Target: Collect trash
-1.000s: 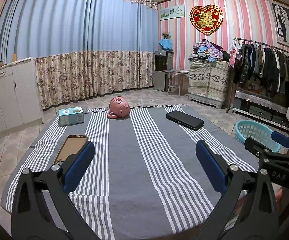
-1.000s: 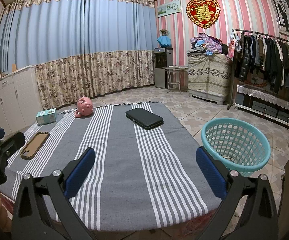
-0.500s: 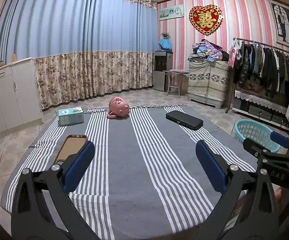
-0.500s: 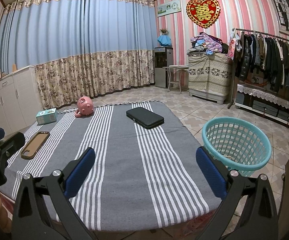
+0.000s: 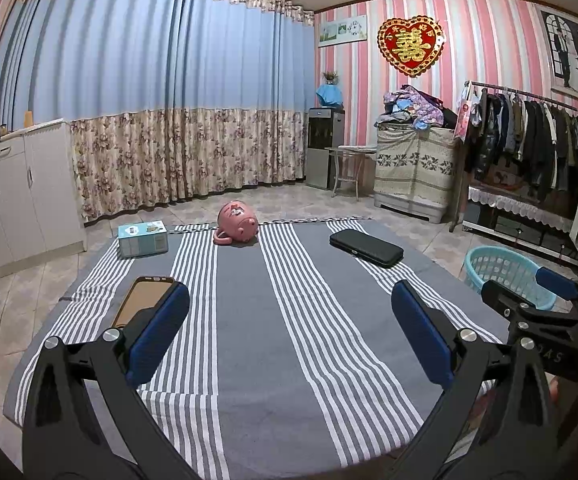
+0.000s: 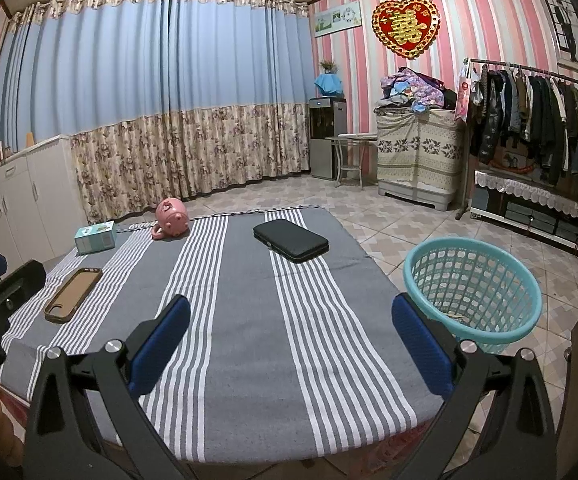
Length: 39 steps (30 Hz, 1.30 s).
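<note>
Both grippers — left gripper [image 5: 289, 332], right gripper [image 6: 289, 332] — gape empty; phone case [image 6: 73, 294] at ten o'clock looks light, flexible — pinch its long rims.

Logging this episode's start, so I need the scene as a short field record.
surface: grey-and-white striped cloth
items on cloth: brown phone case; black rectangular case; pink piggy bank; teal cardboard box
bin: turquoise plastic basket, on floor right of cloth
left gripper: open, empty
right gripper: open, empty
</note>
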Each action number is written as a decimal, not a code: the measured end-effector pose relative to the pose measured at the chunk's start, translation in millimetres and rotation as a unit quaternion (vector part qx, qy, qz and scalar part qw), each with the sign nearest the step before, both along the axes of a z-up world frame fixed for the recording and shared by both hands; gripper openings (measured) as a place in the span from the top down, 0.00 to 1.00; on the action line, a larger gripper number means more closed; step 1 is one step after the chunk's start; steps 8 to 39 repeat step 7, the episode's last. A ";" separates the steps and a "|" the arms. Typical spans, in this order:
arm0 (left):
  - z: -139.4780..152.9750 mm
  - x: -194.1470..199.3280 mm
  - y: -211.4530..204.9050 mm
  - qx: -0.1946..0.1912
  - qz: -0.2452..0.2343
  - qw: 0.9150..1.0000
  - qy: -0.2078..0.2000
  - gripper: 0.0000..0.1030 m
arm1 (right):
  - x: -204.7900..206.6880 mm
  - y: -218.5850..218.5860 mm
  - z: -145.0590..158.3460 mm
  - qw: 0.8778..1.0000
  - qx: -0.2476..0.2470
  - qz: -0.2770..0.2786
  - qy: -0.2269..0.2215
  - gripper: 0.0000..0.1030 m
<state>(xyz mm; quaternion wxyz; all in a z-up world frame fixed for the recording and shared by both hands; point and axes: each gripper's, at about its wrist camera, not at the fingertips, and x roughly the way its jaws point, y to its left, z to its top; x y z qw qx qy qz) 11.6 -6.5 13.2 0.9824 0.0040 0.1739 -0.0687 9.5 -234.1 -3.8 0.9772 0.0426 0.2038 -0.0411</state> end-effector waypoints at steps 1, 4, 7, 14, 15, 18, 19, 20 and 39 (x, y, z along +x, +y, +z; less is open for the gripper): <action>-0.1 0.5 0.5 -0.002 -0.001 1.000 0.002 0.05 | -0.1 -0.1 0.0 1.000 0.001 0.000 0.000 0.04; 0.2 2.0 2.1 -0.007 -0.001 1.000 0.007 0.05 | 0.0 0.2 -0.2 1.000 0.001 0.000 0.000 0.04; 0.7 2.4 2.5 -0.004 0.001 1.000 0.007 0.05 | 0.6 1.2 -0.6 1.000 0.000 0.000 0.000 0.04; 0.7 2.4 2.5 -0.004 0.001 1.000 0.007 0.05 | 0.6 1.2 -0.6 1.000 0.000 0.000 0.000 0.04; 0.7 2.4 2.5 -0.004 0.001 1.000 0.007 0.05 | 0.6 1.2 -0.6 1.000 0.000 0.000 0.000 0.04; 0.7 2.4 2.5 -0.004 0.001 1.000 0.007 0.05 | 0.6 1.2 -0.6 1.000 0.000 0.000 0.000 0.04; 0.7 2.4 2.5 -0.004 0.001 1.000 0.007 0.05 | 0.6 1.2 -0.6 1.000 0.000 0.000 0.000 0.04; 0.7 2.4 2.5 -0.004 0.001 1.000 0.007 0.05 | 0.6 1.2 -0.6 1.000 0.000 0.000 0.000 0.04; 0.7 2.4 2.5 -0.004 0.001 1.000 0.007 0.05 | 0.6 1.2 -0.6 1.000 0.000 0.000 0.000 0.04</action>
